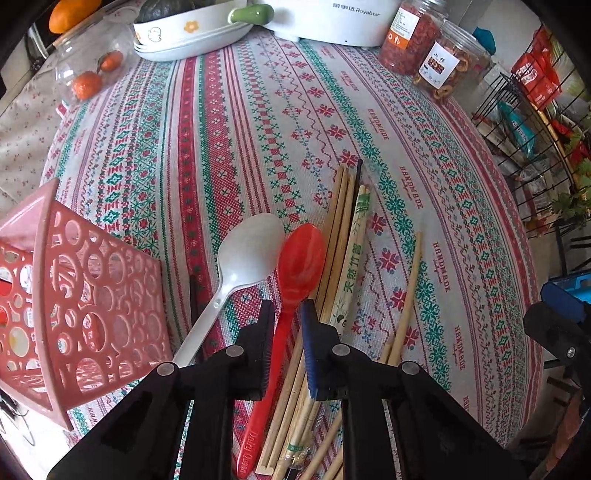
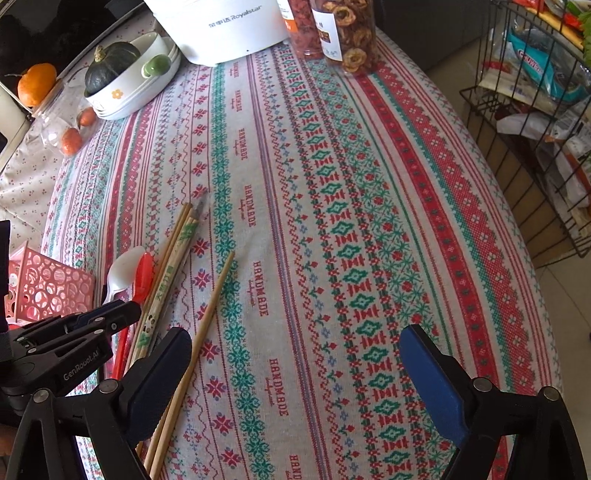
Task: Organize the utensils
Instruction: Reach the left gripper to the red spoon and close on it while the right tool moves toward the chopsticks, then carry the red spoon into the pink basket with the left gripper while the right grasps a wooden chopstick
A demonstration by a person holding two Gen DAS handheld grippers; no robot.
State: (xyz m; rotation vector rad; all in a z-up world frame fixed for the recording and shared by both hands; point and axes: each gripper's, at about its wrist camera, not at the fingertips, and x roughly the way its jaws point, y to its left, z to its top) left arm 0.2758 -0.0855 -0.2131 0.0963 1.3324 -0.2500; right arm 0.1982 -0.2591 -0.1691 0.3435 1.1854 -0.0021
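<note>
A red plastic spoon (image 1: pixel 301 258) lies on the patterned tablecloth (image 1: pixel 258 129), bowl pointing away. My left gripper (image 1: pixel 287 317) is shut on its neck, and its fingers look pressed together there in the right wrist view too (image 2: pixel 125 314). A white spoon (image 1: pixel 247 251) lies just left of it. To its right is a bundle of bamboo chopsticks (image 1: pixel 341 229), with a paper-wrapped pair (image 1: pixel 354 251) among them. My right gripper (image 2: pixel 295 354) hangs open over bare cloth. Its left finger stands beside a loose chopstick (image 2: pixel 216 295).
A pink perforated basket (image 1: pixel 92 306) lies tipped at the left. At the back stand a white appliance (image 1: pixel 332 18), two snack jars (image 1: pixel 410 37), a dish with a squash (image 1: pixel 184 29) and a glass jar of oranges (image 1: pixel 88 74). A wire rack (image 1: pixel 535 110) stands past the table's right edge.
</note>
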